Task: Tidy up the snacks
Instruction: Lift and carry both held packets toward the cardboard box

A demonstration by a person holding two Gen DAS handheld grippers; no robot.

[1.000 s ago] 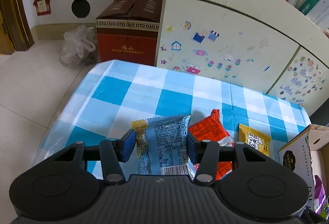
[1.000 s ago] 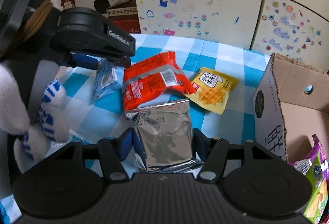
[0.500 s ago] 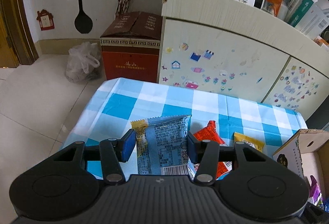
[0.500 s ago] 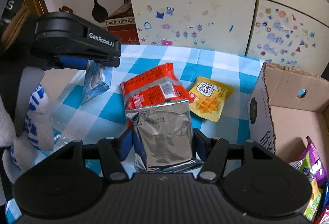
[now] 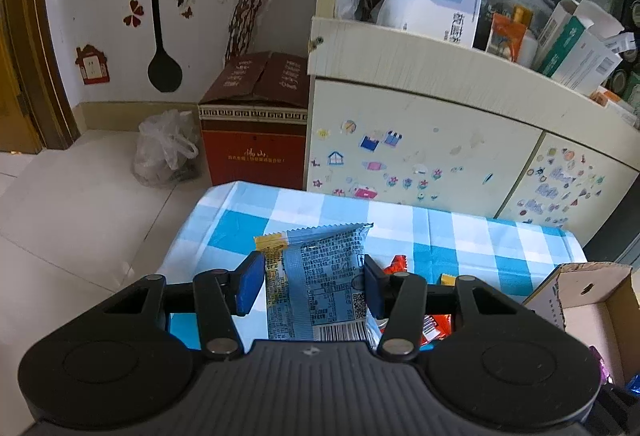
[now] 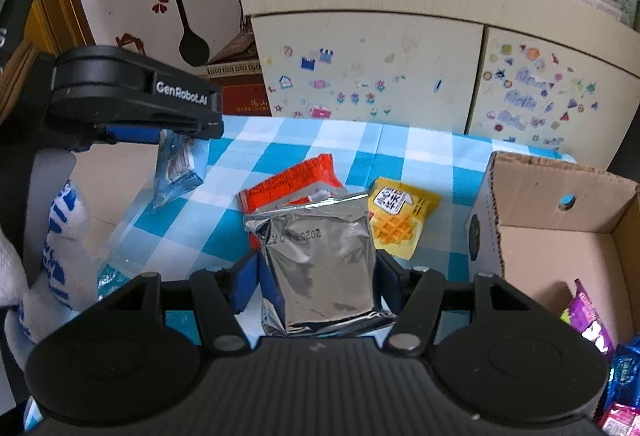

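Observation:
My left gripper (image 5: 312, 284) is shut on a light-blue snack packet (image 5: 320, 284) and holds it well above the checked table; it also shows in the right wrist view (image 6: 176, 171). My right gripper (image 6: 316, 280) is shut on a silver foil packet (image 6: 320, 264), lifted over the table. An orange-red packet (image 6: 292, 183) and a yellow waffle packet (image 6: 396, 220) lie on the blue-and-white cloth (image 6: 360, 143). An open cardboard box (image 6: 560, 220) stands at the right with several colourful packets (image 6: 592, 324) inside.
A cream cabinet (image 5: 420, 143) with stickers stands behind the table, its top crowded with boxes. A red-brown carton (image 5: 256, 139) and a plastic bag (image 5: 164, 147) sit on the tiled floor at the left. The table's left edge drops to the floor.
Both grippers have risen with their packets; the table and the loose packets look smaller and lower. The left gripper's view has tilted up toward the cabinet top.

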